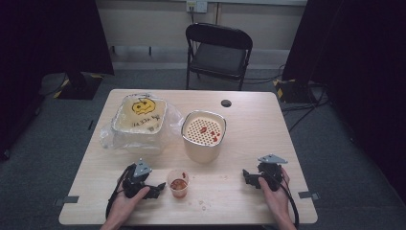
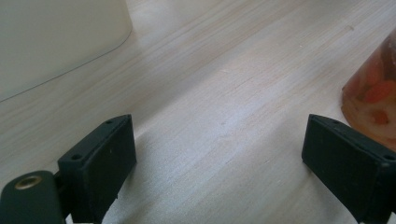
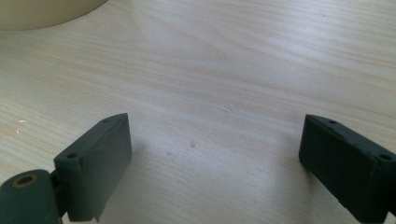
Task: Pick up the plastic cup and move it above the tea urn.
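Two claws sit low on the wooden table, both spread wide w/ nothing between the jaws. Left gripper is just beside the small clear cup of red pieces, which sits to its right, close by the right jaw. Right gripper is well apart from the cup. Cream strainer tub stands beyond, approx. between them.

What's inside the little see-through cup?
The small clear cup holds red and orange pieces, seemingly in liquid, low down. What they are is too small to tell, and the bottom is hidden beneath them.
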Demonstrator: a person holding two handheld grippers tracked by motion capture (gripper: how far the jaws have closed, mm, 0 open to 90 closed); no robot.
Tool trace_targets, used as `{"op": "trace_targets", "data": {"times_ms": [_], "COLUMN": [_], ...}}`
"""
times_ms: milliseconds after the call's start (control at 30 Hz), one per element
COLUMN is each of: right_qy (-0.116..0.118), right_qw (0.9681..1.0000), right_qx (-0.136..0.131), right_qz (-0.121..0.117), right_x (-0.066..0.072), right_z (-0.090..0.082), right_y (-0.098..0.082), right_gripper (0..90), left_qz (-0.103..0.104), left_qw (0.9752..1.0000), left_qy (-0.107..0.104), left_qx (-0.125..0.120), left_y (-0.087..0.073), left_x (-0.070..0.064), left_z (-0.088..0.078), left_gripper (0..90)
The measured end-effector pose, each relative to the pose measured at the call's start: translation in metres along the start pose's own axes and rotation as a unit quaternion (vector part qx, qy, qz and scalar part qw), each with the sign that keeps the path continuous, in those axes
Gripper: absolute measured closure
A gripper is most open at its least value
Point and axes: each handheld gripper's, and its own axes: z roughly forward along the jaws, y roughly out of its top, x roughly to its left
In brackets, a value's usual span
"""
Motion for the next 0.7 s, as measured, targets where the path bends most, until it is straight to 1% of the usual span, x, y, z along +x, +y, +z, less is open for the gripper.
{"op": "trace_targets", "data": {"times_ms": [233,300,367,400,433,467,567,633,667,700], "right_qy": [0.000,0.000,0.000,0.000,0.000,0.000,0.000,0.000,0.000,0.000], "right_qw": [1.0000,1.0000,1.0000,1.0000,1.0000,1.0000,1.0000,1.0000,1.0000,1.0000], "right_qx": [0.000,0.000,0.000,0.000,0.000,0.000,0.000,0.000,0.000,0.000], "right_qz": [0.000,0.000,0.001,0.001,0.000,0.000,0.001,0.000,0.001,0.000], "right_x": [0.000,0.000,0.000,0.000,0.000,0.000,0.000,0.000,0.000,0.000], "right_z": [0.000,0.000,0.000,0.000,0.000,0.000,0.000,0.000,0.000,0.000], "right_y": [0.000,0.000,0.000,0.000,0.000,0.000,0.000,0.000,0.000,0.000], "right_gripper": [8.8,8.8,8.8,8.8,8.8,8.8,8.8,8.8,8.8,8.8], "left_qz": [-0.001,-0.003,-0.002,-0.006,-0.002,0.003,0.001,-0.005,-0.003,0.003], "left_qw": [1.0000,1.0000,1.0000,1.0000,1.0000,1.0000,1.0000,0.9998,0.9995,0.9993], "left_qy": [0.000,0.005,0.007,0.005,0.006,0.004,-0.009,-0.018,-0.027,-0.034], "left_qx": [-0.001,-0.002,-0.001,-0.004,-0.003,0.000,-0.002,-0.008,-0.013,-0.012], "left_y": [0.000,-0.001,-0.002,-0.002,-0.003,-0.003,-0.005,-0.006,-0.005,-0.005], "left_x": [0.000,-0.001,-0.002,-0.004,-0.004,-0.005,-0.009,-0.015,-0.021,-0.024], "left_z": [0.000,-0.001,-0.003,-0.004,-0.005,-0.007,-0.011,-0.016,-0.017,-0.019], "left_gripper": [9.3,9.8,12.2,14.1,16.1,16.1,16.7,16.5,16.4,16.3]}}
